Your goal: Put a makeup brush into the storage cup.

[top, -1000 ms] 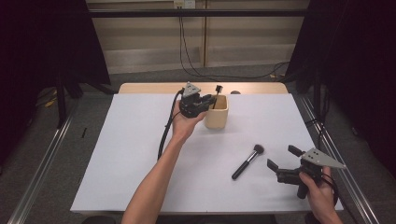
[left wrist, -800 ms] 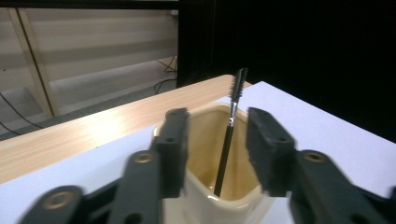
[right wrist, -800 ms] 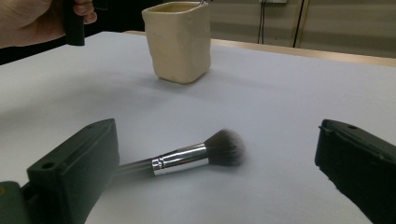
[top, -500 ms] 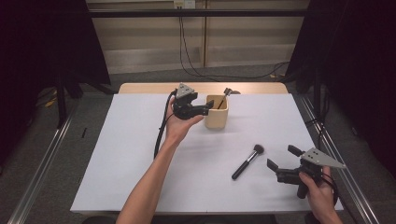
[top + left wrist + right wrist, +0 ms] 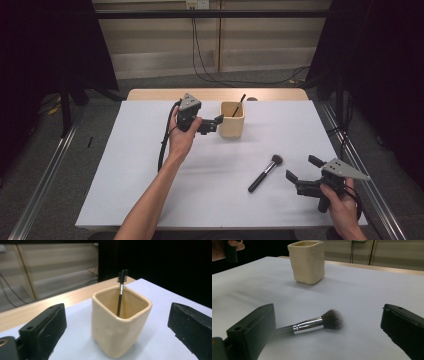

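Standing near-upright in the cup (image 5: 120, 325), the spoolie (image 5: 121, 290) points bristles-up — left gripper (image 5: 216, 124) just opened, empty.

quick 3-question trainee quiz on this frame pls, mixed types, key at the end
1. True or false: the slim brow brush lies flat on the table.
2. The powder brush lies nearest which gripper? A) left gripper B) right gripper
3. What stands between the left gripper's open jaws in the left gripper view?

Key: 1. False, it stands in the cup. 2. B. 3. The beige cup, untouched.
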